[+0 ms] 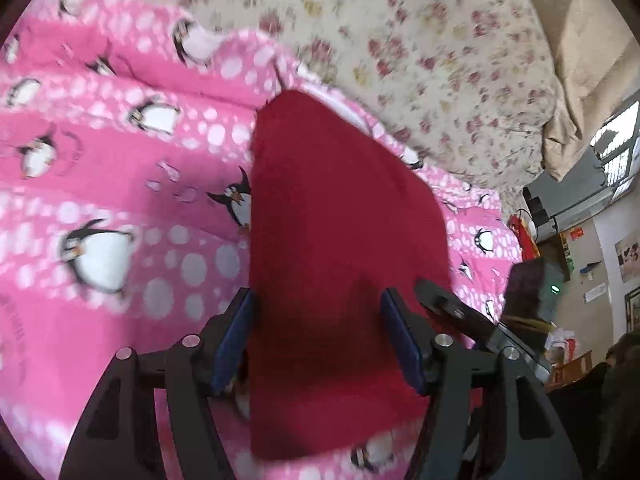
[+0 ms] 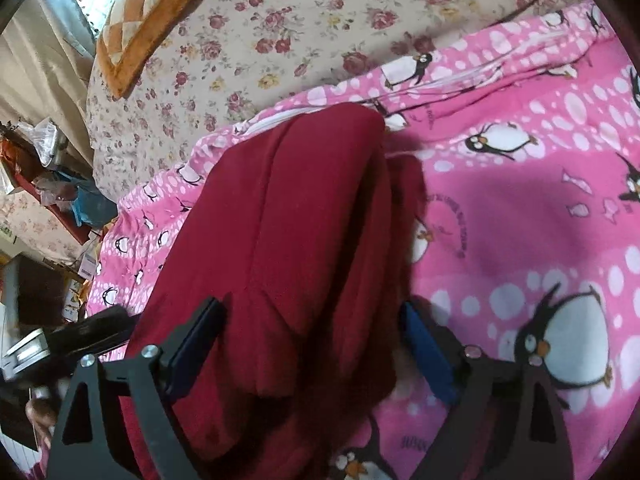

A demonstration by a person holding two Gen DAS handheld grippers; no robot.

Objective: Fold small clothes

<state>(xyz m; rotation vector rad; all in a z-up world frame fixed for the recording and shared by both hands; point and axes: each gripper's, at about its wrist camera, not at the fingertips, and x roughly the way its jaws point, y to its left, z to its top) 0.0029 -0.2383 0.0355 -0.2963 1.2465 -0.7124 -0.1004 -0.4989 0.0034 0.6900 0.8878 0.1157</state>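
- Across each frame's centre, red garment (image 1: 340, 240) (image 2: 288, 240) lies folded on penguin blanket (image 1: 120, 184) (image 2: 520, 220).
- Left gripper (image 1: 316, 308) and right gripper (image 2: 310, 320): fingers spread apart over it.

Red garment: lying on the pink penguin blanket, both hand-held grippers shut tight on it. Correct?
Not quite. The red garment does lie on the pink penguin blanket, but neither gripper is shut. The left wrist view shows the left hand-held gripper with its jaws spread wide over the cloth, and the right wrist view shows the right hand-held gripper open in the same way.
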